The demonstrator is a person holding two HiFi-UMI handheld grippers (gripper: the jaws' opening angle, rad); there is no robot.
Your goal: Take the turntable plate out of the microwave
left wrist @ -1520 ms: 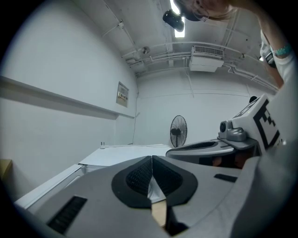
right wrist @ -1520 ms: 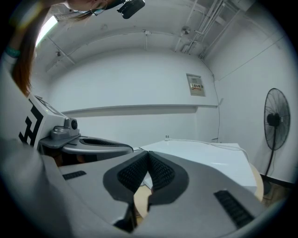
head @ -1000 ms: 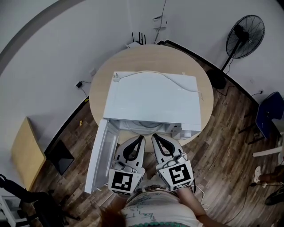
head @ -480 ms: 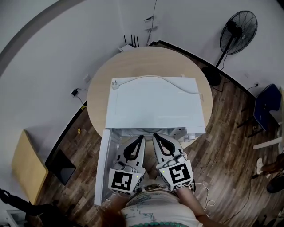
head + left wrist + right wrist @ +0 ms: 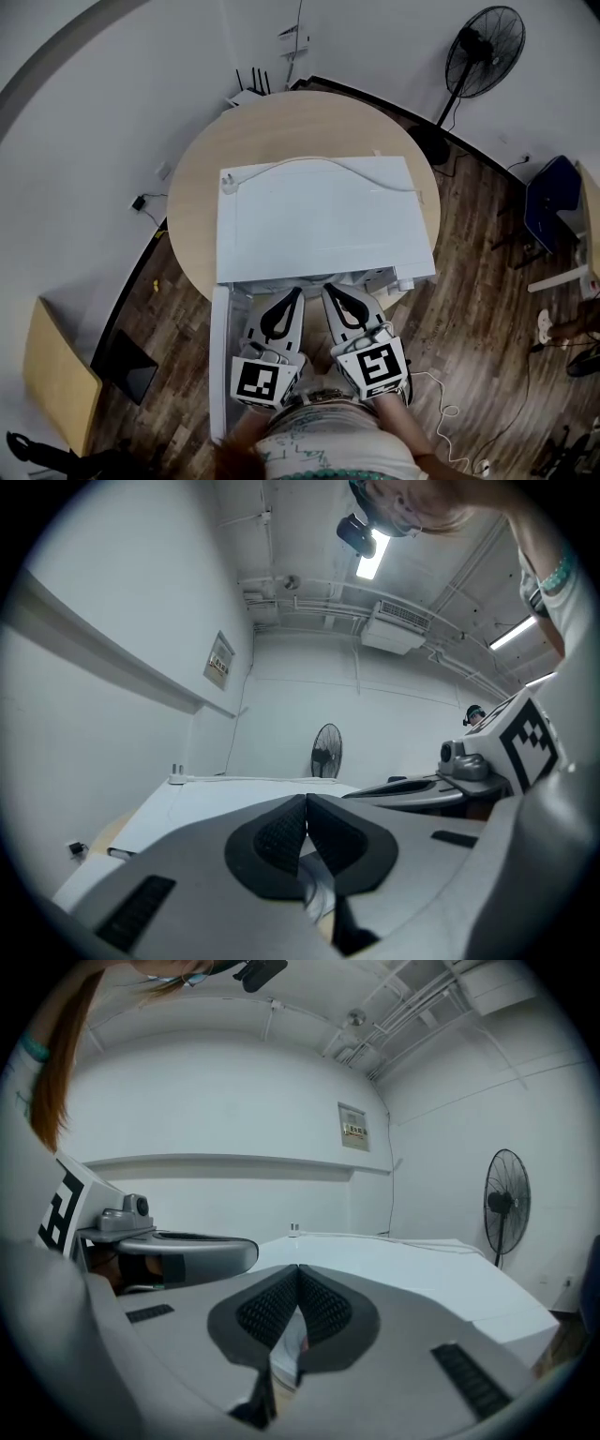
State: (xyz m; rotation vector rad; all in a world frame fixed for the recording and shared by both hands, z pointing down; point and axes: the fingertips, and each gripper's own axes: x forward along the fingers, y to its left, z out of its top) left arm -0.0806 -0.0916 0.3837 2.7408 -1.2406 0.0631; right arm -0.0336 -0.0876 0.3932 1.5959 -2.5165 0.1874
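Note:
The white microwave (image 5: 319, 216) stands on a round wooden table (image 5: 197, 178), its door (image 5: 218, 366) swung open at the lower left. Both grippers point level at its open front, side by side. My left gripper (image 5: 298, 291) is shut with nothing between its pads (image 5: 281, 832). My right gripper (image 5: 328, 287) is likewise shut and empty, pads (image 5: 323, 1307) pressed together. The microwave's roof hides the turntable plate in the head view. In the gripper views the microwave top (image 5: 216, 803) (image 5: 412, 1269) lies just beyond the tips; only a pale sliver shows under the pads.
A white power cord (image 5: 319, 164) lies across the microwave's top. A standing fan (image 5: 483, 52) is at the back right, a router (image 5: 246, 89) at the wall behind the table, a blue chair (image 5: 553, 211) at the right, and a wooden board (image 5: 61, 375) at the left.
Both grippers have moved forward and a little down toward the microwave's open front. Less of the oven's inside shows under its roof. The jaws stayed shut.

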